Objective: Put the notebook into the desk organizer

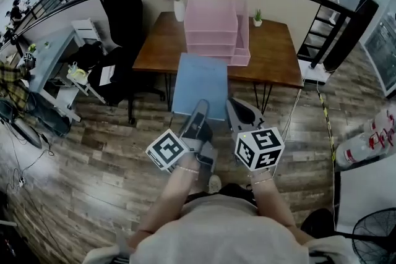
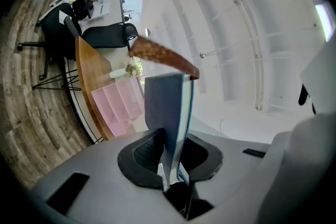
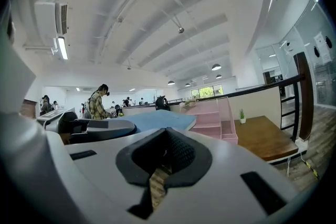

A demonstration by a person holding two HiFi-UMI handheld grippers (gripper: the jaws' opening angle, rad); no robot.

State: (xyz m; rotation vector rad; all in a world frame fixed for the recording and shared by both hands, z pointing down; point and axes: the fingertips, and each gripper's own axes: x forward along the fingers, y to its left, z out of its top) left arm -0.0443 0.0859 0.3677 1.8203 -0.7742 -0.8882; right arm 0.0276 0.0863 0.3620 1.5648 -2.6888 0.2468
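Note:
My left gripper (image 1: 199,111) is shut on the near edge of the blue notebook (image 1: 200,86) and holds it flat in the air before the brown table (image 1: 275,52). In the left gripper view the notebook (image 2: 165,113) stands edge-on between the pads of the left gripper (image 2: 173,155). A pink desk organizer (image 1: 213,28) with stacked trays sits on the table just beyond the notebook's far edge. Beside the notebook's right corner, my right gripper (image 1: 238,109) is shut and holds nothing. The right gripper view shows its closed jaws (image 3: 167,152), the notebook (image 3: 152,120) and the organizer (image 3: 212,118).
A white vase of flowers (image 1: 178,0) and a small potted plant (image 1: 257,17) stand on the table's far side. A black office chair (image 1: 124,9) sits at its left. A fan (image 1: 371,235) is at the lower right, and stairs rise at the right.

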